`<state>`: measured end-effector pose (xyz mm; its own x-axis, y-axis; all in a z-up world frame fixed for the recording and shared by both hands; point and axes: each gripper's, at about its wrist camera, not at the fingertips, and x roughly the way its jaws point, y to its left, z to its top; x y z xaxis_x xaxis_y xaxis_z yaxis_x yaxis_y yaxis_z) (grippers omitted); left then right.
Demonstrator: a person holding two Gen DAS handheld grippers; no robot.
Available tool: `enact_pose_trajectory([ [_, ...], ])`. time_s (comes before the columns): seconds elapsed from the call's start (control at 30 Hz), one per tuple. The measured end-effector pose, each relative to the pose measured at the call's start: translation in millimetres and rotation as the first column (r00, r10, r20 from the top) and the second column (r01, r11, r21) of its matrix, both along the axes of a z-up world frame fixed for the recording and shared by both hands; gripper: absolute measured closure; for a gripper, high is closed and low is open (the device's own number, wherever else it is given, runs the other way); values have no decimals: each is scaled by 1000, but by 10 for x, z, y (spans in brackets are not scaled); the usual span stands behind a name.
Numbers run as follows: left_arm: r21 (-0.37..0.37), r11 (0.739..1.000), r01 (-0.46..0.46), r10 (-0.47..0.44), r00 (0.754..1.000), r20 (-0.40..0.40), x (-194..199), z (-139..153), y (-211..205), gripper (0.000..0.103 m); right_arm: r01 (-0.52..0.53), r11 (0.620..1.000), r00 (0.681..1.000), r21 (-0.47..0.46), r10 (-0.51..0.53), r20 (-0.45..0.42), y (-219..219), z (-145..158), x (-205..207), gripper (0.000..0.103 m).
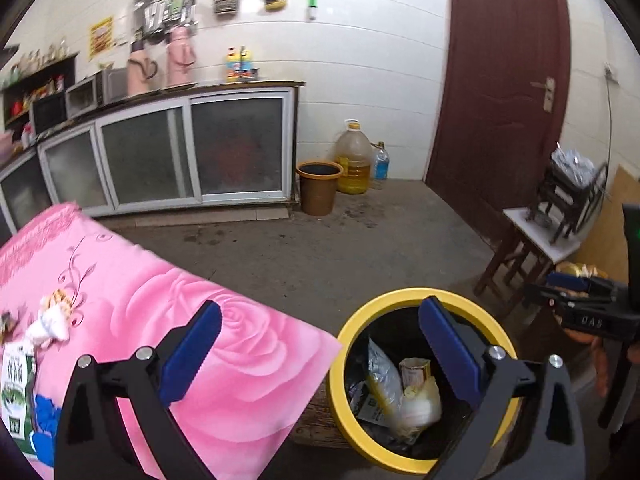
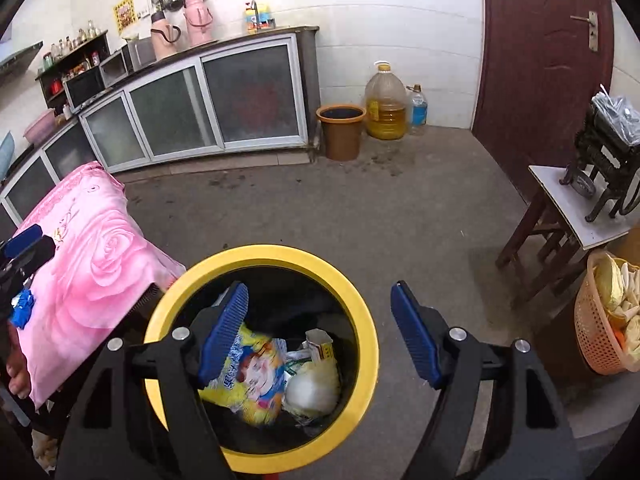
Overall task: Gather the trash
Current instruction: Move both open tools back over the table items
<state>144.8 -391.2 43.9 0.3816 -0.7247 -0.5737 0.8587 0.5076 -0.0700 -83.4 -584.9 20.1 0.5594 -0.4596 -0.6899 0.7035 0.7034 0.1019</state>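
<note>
A yellow-rimmed black trash bin (image 1: 404,298) (image 2: 256,254) stands on the floor beside the pink-clothed table (image 1: 224,344) (image 2: 100,264). It holds a yellow snack bag (image 2: 250,376), a small carton (image 2: 322,346) and a white wad (image 2: 312,392). My right gripper (image 2: 320,332) is open and empty over the bin. My left gripper (image 1: 320,348) is open and empty between table corner and bin. On the table lie a crumpled white tissue (image 1: 50,322), a green-white packet (image 1: 16,392) and a blue wrapper (image 1: 44,420) (image 2: 22,308).
A brown bucket (image 1: 319,192), an oil jug (image 1: 354,160) and a water bottle (image 1: 381,162) stand by the cabinets (image 1: 192,148). A wooden stool (image 2: 560,224) with a dark machine and an orange basket (image 2: 604,320) are on the right. A brown door (image 2: 544,64) is behind.
</note>
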Motion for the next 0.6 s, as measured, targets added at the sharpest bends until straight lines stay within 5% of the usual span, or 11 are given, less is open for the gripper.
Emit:
enact_pose_trajectory([
  [0.33,-25,989,-144,145,989,31,360,249,757,7,-143,989,989,-44,145,31,458,192,357,33],
  [0.6,7,947,-321,320,943,89,817,346,1676,7,-327,944,941,-48,330,70,983,278,1020,33],
])
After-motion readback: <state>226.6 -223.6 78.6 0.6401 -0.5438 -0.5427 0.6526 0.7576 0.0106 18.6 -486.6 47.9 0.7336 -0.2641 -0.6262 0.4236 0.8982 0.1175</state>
